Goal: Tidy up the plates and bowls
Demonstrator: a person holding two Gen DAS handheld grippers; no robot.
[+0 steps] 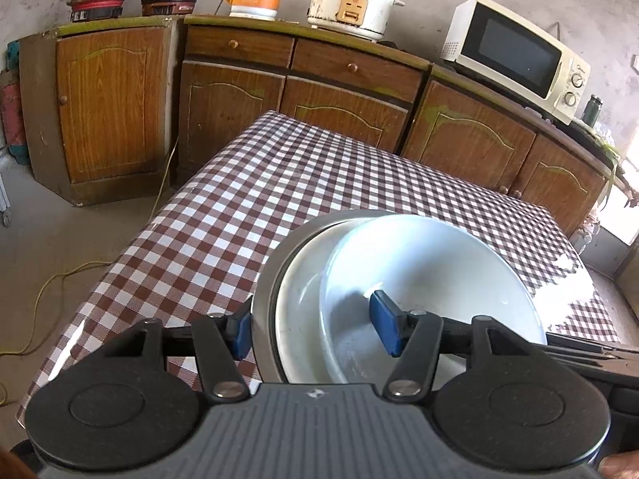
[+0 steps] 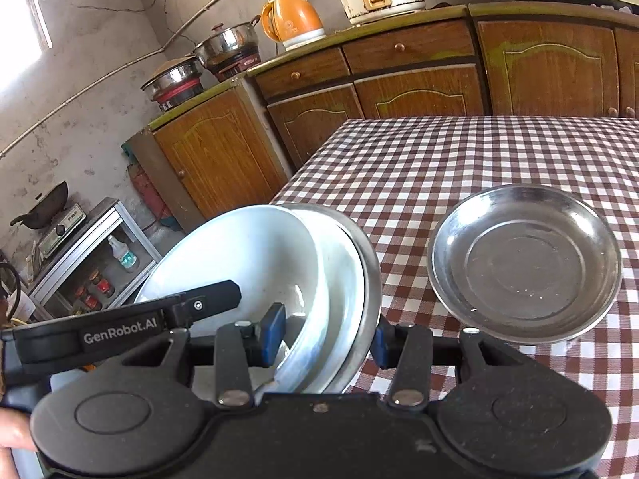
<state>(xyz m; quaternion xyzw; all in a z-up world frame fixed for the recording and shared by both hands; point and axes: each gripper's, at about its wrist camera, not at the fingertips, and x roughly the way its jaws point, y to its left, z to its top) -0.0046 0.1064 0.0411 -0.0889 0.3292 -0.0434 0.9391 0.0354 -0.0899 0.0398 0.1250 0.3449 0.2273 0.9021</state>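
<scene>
A nested stack of dishes, a white bowl [image 1: 431,279] inside a white plate [image 1: 303,299] inside a steel plate [image 1: 265,279], is held above the checked surface [image 1: 279,183], clamped at opposite rims by the fingers of the left gripper [image 1: 315,329] and the right gripper [image 2: 325,335]. A second steel dish [image 2: 523,263] is seen just beside the stack, on the surface. Because the bowl sits tilted and off-centre, it could be tipped out or the stack dropped if the two grips are moved unevenly.
</scene>
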